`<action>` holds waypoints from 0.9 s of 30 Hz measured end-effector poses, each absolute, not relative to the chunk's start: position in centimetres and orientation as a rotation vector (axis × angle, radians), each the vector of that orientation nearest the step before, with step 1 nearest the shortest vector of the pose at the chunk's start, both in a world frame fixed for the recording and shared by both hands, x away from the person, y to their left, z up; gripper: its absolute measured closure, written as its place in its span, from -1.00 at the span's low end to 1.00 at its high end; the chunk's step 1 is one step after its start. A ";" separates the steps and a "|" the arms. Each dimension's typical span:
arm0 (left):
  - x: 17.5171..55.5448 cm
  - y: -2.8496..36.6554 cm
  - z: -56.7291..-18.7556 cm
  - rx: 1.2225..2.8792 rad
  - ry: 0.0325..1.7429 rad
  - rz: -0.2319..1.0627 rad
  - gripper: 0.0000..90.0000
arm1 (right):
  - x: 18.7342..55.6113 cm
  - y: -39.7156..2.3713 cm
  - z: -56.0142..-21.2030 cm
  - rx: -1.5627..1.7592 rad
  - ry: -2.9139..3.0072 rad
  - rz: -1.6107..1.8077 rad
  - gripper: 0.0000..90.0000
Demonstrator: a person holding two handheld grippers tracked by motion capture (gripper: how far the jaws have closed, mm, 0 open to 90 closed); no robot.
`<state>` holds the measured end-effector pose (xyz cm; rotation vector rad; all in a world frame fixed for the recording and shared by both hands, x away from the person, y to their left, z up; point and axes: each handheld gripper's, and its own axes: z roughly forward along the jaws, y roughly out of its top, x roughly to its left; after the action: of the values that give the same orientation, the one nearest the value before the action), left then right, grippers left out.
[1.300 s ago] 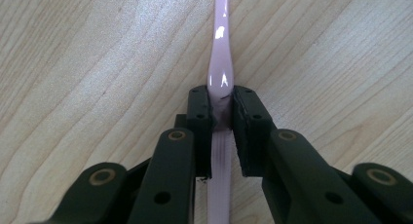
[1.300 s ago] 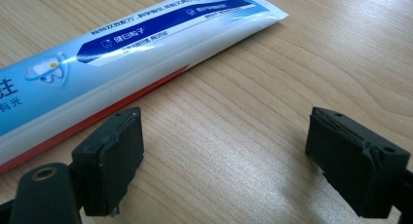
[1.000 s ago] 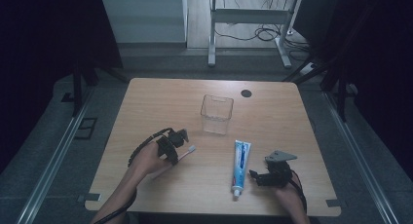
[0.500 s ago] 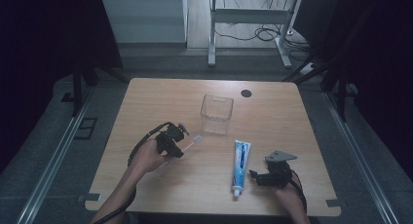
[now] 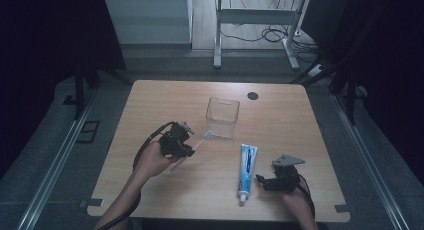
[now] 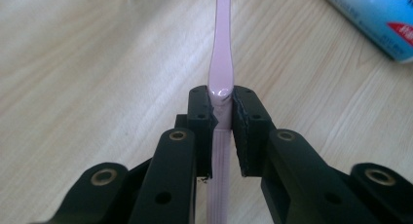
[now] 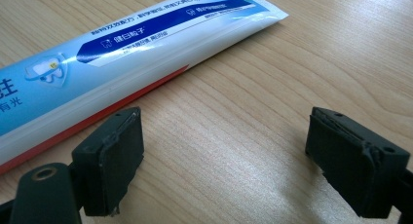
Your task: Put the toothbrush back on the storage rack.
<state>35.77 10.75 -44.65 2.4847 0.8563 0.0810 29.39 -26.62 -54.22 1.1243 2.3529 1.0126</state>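
High view: a wooden table (image 5: 150, 105) is seen from above, with a person's forearms entering from the bottom edge. The left gripper (image 5: 188, 151) is held over the table's left half, and a pink toothbrush (image 5: 199, 142) is pinched in it, the brush head pointing toward a clear plastic box (image 5: 223, 117) that stands upright near the table's middle. The head is seen just beside the box's near left corner; whether it touches cannot be told. In the left gripper view the jaws of the left gripper (image 6: 222, 107) are pressed onto the handle of the toothbrush (image 6: 221, 53), one pad on each side, with the neck running straight up and away over the wood. A toothpaste tube (image 5: 247, 165) is laid flat to the right of the middle, its cap toward the near edge. The right gripper (image 5: 260, 181) is placed just beside the tube's lower end, on its right. In the right gripper view the jaws of the right gripper (image 7: 224, 156) are spread wide with bare wood between them, and the tube (image 7: 146, 44) is seen lying beyond and left of the left jaw, apart from both pads. A small dark round disc (image 5: 253, 95) is set in the table near the far edge.
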 end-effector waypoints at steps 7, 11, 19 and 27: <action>35.7 10.9 -43.6 2.414 0.829 0.124 0.75 | 29.4 -26.6 -54.2 1.125 2.352 1.012 -0.70; 35.7 11.0 -42.9 2.364 0.819 0.145 0.75 | 29.4 -26.6 -54.2 1.126 2.352 1.012 -0.70; 35.7 11.0 -41.7 2.280 0.806 0.204 0.75 | 29.4 -26.6 -54.2 1.125 2.352 1.012 -0.70; 36.2 10.9 -40.6 2.204 0.802 0.268 0.75 | 29.4 -26.6 -54.2 1.127 2.351 1.013 -0.70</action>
<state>36.16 10.92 -40.57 2.2041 0.8021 0.2677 29.38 -26.61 -54.22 1.1266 2.3511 1.0130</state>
